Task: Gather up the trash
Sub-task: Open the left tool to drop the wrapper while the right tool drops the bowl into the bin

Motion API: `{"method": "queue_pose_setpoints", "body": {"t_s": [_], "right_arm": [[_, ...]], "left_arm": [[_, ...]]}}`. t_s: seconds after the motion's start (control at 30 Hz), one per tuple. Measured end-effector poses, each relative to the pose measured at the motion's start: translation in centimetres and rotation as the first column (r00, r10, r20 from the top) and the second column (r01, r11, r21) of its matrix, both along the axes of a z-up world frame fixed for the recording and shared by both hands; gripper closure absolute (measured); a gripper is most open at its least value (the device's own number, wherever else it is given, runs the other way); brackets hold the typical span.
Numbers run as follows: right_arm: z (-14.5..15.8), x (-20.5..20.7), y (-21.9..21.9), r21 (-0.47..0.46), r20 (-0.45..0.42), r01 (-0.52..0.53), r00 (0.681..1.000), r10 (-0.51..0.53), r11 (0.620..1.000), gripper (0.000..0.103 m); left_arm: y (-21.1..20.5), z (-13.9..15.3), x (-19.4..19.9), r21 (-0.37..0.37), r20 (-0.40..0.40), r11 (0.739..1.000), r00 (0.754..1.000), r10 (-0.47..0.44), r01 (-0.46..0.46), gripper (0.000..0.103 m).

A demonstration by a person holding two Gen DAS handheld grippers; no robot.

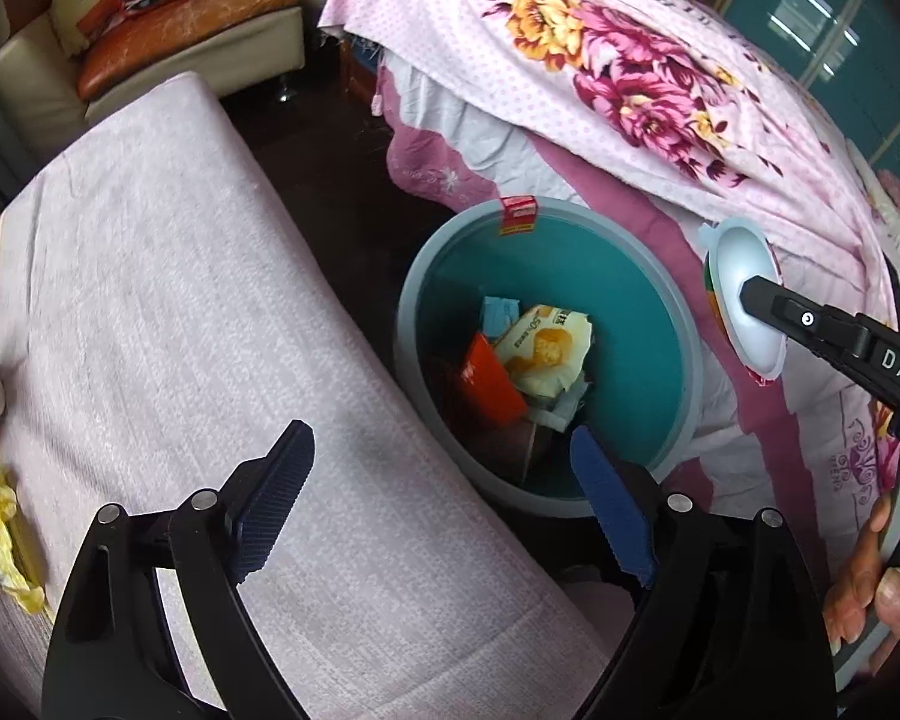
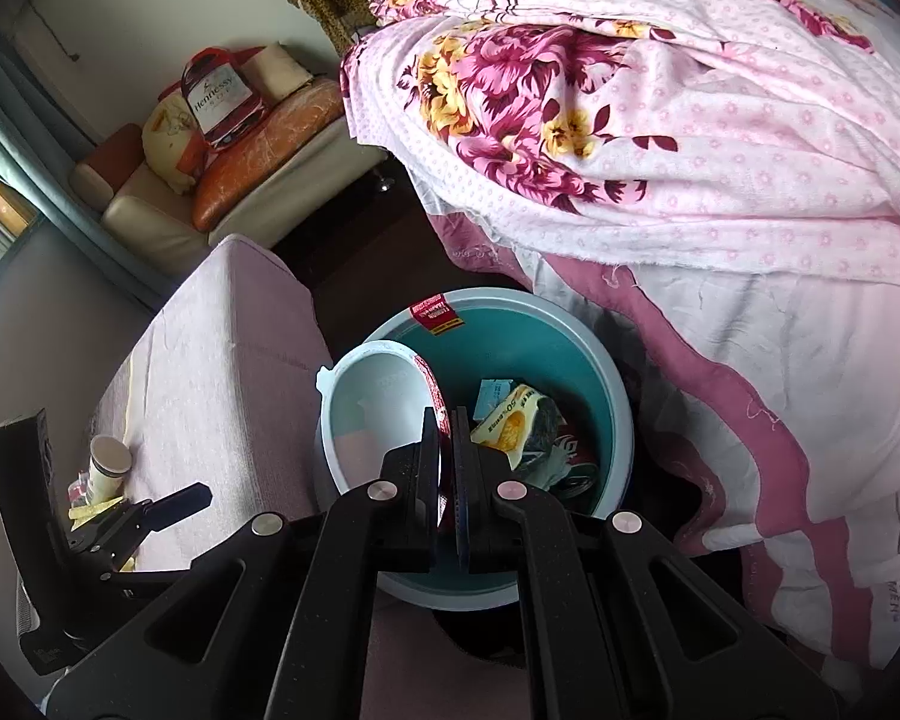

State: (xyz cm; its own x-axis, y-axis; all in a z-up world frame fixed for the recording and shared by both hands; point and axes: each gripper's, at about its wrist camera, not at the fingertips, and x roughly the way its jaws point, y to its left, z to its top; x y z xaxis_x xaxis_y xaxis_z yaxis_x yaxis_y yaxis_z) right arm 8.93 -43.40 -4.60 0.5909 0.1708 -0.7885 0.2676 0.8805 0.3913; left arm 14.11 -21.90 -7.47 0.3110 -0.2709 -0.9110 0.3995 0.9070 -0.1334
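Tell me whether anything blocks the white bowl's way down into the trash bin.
Nothing visible does. The right hand-held gripper pinches the white bowl by its rim above the teal trash bin, whose mouth is open; only wrappers lie at its bottom.

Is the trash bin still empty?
No. The bin already holds a yellow wrapper, a red packet and some crumpled paper at the bottom.

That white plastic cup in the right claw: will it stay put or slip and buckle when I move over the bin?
The empty white plastic cup looks light. The right claw pinches only its thin rim, so it may pivot or flex. Its smooth wall could slip. It already hangs over the teal round bin.
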Motion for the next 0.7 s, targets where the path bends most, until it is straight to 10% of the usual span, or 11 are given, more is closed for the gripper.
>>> {"method": "queue_pose_setpoints", "body": {"t_s": [0.6,0.7], "right_arm": [[-0.9,2.7,3.7,-0.028,-0.065,-0.057,0.996,0.056,0.998,0.094],[-1.1,3.3,4.3,-0.015,-0.071,-0.061,0.996,0.060,0.998,0.075]], "left_arm": [[4.6,0.0,-1.2,-0.056,-0.034,0.995,0.996,0.084,-0.085,0.012],[5.6,-0.1,-1.3,-0.071,-0.043,0.992,0.994,0.098,-0.101,0.012]]}}
